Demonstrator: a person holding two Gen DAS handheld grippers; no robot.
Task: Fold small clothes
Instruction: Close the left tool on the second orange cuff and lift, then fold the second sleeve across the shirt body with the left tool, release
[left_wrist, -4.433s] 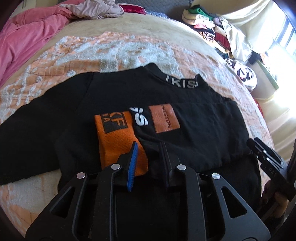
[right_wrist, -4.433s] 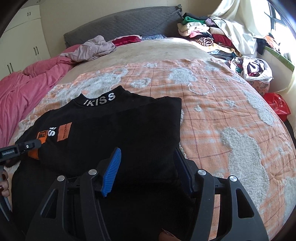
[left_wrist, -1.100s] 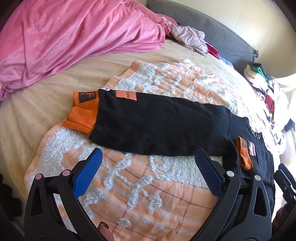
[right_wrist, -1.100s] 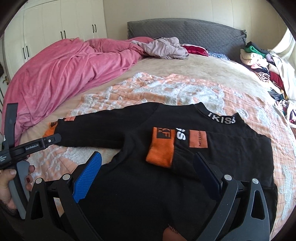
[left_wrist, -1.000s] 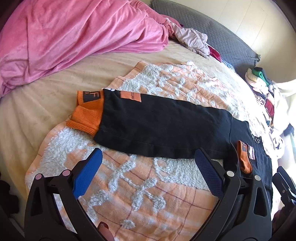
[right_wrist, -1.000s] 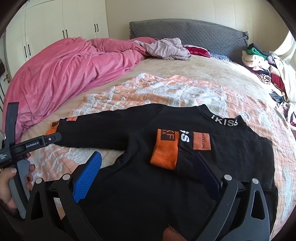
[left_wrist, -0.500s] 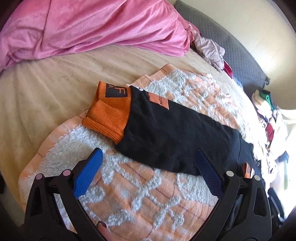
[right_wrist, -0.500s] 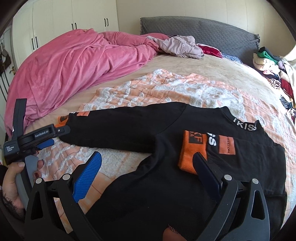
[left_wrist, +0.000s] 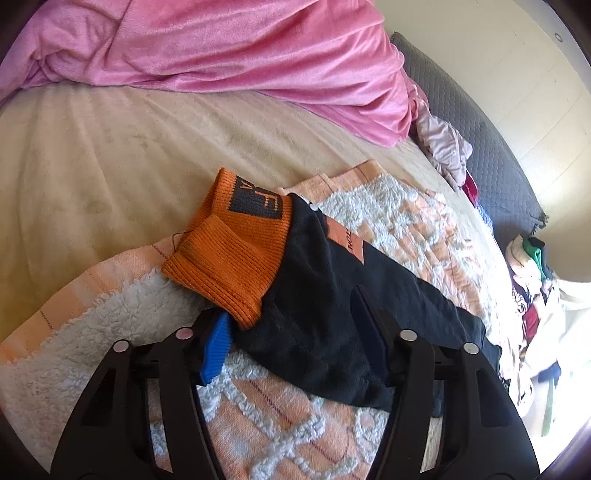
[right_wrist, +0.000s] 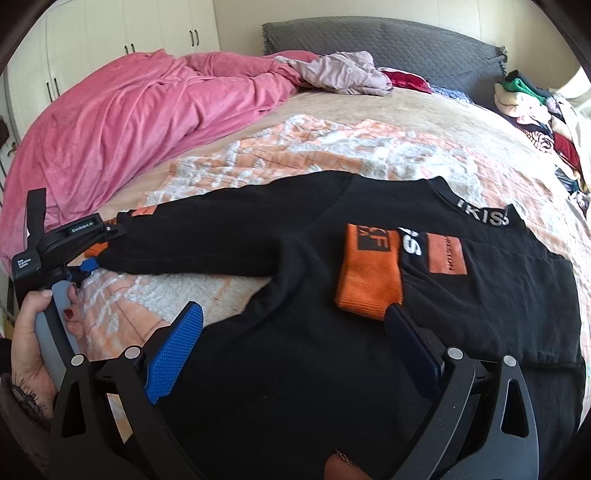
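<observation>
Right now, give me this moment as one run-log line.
stage: second sleeve fold | left gripper: closing around outstretched sleeve near orange cuff | right gripper: open above sweater body

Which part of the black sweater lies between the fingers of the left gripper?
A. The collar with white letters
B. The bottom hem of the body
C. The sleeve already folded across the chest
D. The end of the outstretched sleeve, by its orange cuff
D: in the left wrist view the left gripper is closing around the outstretched sleeve just beside its orange cuff, far from the collar.
</observation>
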